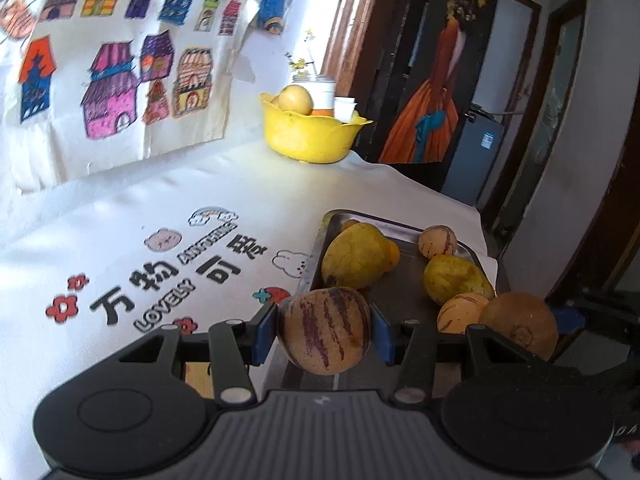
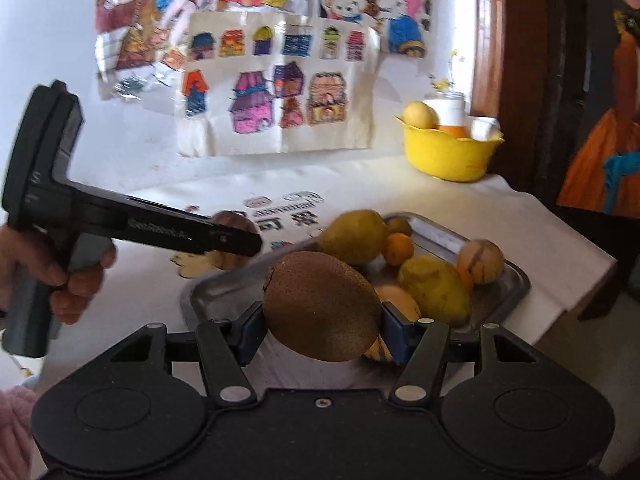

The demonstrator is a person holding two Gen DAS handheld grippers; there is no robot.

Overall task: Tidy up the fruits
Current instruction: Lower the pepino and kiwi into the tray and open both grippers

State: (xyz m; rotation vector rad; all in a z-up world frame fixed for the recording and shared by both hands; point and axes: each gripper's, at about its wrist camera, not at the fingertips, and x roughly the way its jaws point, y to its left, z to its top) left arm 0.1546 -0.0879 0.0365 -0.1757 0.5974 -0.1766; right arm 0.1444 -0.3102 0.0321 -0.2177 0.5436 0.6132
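My left gripper is shut on a purple-striped pepino melon, held just above the near left corner of the steel tray. My right gripper is shut on a brown kiwi over the tray's near end. The kiwi also shows at the right of the left wrist view. In the tray lie two yellow mangoes, other striped pepinos and small oranges. In the right wrist view a hand holds the left gripper at the left.
A yellow bowl with a pale round fruit, an orange and a white cup stands at the table's far end, a jar behind it. Children's drawings hang on the wall. The printed white tablecloth ends at the table's right edge.
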